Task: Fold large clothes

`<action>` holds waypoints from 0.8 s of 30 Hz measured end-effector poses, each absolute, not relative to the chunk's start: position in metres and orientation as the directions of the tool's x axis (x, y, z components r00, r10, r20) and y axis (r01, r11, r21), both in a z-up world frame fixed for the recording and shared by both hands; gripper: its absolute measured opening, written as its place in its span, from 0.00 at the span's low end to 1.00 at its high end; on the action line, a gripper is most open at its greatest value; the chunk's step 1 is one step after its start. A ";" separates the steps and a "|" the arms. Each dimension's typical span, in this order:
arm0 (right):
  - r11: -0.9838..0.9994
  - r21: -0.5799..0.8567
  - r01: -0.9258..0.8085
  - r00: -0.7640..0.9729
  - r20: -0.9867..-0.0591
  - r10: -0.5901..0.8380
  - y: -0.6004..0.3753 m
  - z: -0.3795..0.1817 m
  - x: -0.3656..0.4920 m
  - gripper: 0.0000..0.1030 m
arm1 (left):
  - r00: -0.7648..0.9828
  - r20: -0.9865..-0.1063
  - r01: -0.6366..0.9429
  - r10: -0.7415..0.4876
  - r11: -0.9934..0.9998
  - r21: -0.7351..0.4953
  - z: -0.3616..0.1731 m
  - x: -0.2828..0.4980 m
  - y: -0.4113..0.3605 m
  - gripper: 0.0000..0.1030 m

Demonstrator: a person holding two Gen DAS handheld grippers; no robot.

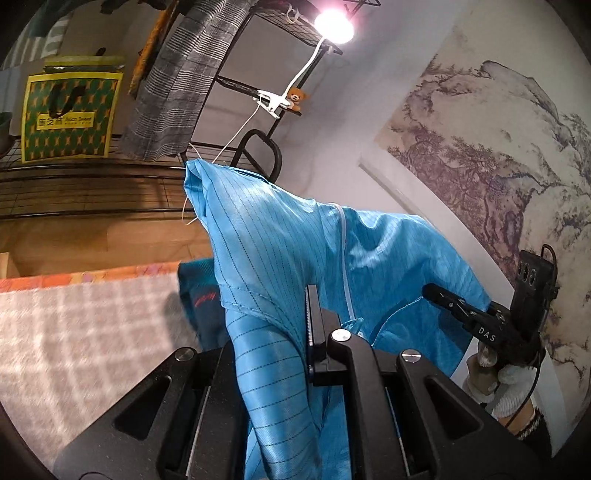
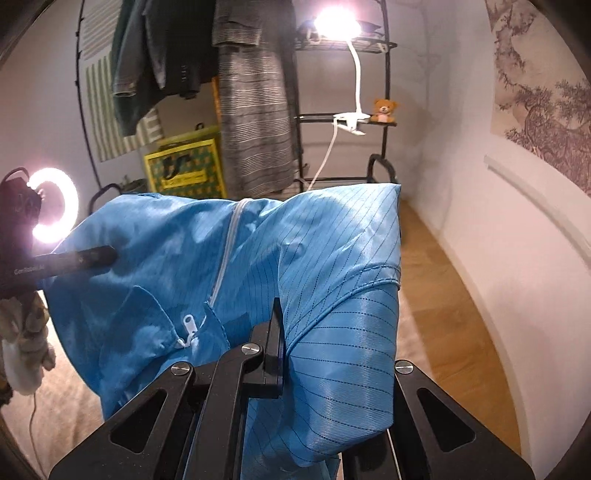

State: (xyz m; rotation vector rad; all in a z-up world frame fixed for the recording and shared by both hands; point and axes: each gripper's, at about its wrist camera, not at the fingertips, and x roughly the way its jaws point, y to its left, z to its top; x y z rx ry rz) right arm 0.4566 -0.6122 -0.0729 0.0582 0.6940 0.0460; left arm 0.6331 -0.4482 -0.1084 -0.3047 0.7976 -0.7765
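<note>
A large light-blue striped coat (image 1: 280,243) with a white front zipper hangs in the air between both grippers. My left gripper (image 1: 308,317) is shut on the coat's shoulder seam, with the sleeve draped over its left finger. My right gripper (image 2: 277,332) is shut on the other shoulder (image 2: 332,251); its sleeve hangs down on the right. In the left wrist view the right gripper (image 1: 443,299) shows at the right, pinching the cloth. In the right wrist view the left gripper (image 2: 92,258) shows at the left, pinching it too.
A black clothes rack (image 2: 384,92) with hanging grey clothes (image 2: 255,122), a clip lamp (image 2: 336,22) and a toy bear (image 2: 384,110) stands behind. A yellow-green bag (image 2: 184,166), a ring light (image 2: 55,203), a grey checked surface (image 1: 85,332) with a dark teal garment (image 1: 199,291), and wood floor (image 2: 443,295) are below.
</note>
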 end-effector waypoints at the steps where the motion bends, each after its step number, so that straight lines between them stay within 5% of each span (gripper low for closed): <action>1: 0.998 0.061 -0.015 0.771 -0.635 0.050 -0.617 -0.075 0.465 0.04 | 0.448 -0.524 0.504 -0.724 0.689 -0.521 -0.112 0.638 -0.452 0.04; 14: 0.998 0.052 0.029 0.715 -0.699 0.015 -0.654 -0.149 0.516 0.06 | 0.456 -0.600 0.395 -0.657 0.753 -0.526 -0.194 0.691 -0.467 0.06; 24: 0.971 0.026 0.238 0.609 -0.783 -0.128 -0.690 -0.188 0.531 0.41 | 0.438 -0.652 0.349 -0.619 0.785 -0.511 -0.216 0.695 -0.458 0.27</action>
